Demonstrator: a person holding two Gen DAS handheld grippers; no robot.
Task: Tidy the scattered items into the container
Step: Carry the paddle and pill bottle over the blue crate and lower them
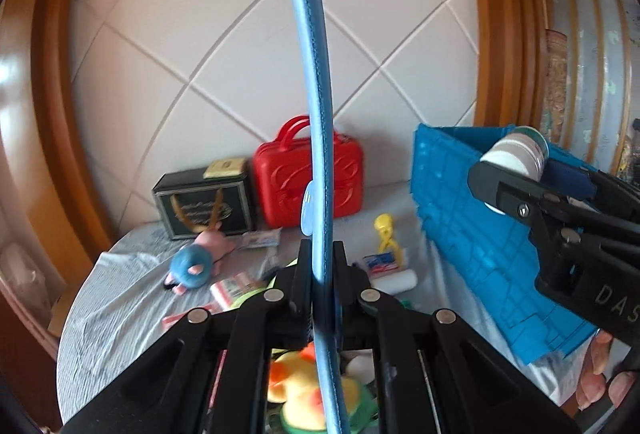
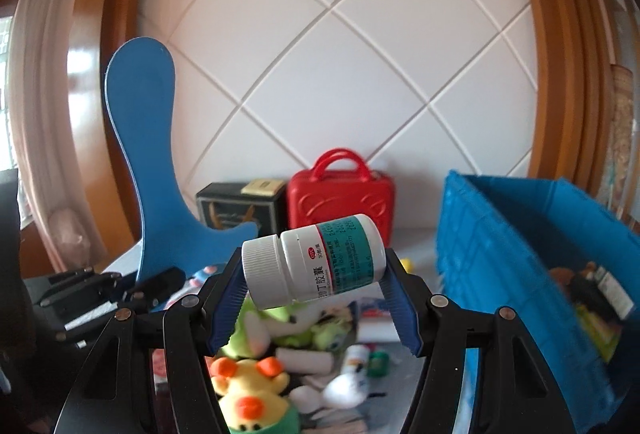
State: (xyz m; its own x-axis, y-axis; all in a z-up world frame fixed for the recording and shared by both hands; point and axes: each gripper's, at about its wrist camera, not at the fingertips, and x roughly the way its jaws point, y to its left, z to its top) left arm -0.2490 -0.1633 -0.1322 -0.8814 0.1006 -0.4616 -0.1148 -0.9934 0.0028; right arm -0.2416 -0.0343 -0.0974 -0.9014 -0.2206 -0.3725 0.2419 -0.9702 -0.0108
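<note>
My left gripper (image 1: 322, 254) is shut on a flat blue boomerang-shaped piece (image 1: 316, 94), which stands upright and shows edge-on in the left wrist view. The right wrist view shows its broad face (image 2: 140, 138) at the left, above the left gripper (image 2: 160, 282). My right gripper (image 2: 314, 266) is shut on a white pill bottle (image 2: 316, 258) with a teal label, held sideways between the blue pads (image 2: 228, 306). The left wrist view shows that bottle (image 1: 516, 154) raised beside the blue plastic crate (image 1: 480, 234). The crate (image 2: 500, 254) stands open at the right with several items inside.
On the cloth-covered table (image 1: 112, 298) lie a yellow duck plush (image 2: 248, 394), a green plush (image 2: 304, 326), a pink and blue plush (image 1: 196, 258), a yellow clip (image 1: 386, 230), white rolls and packets. A red case (image 2: 340, 198) and a black tin (image 1: 204, 202) stand by the tiled wall.
</note>
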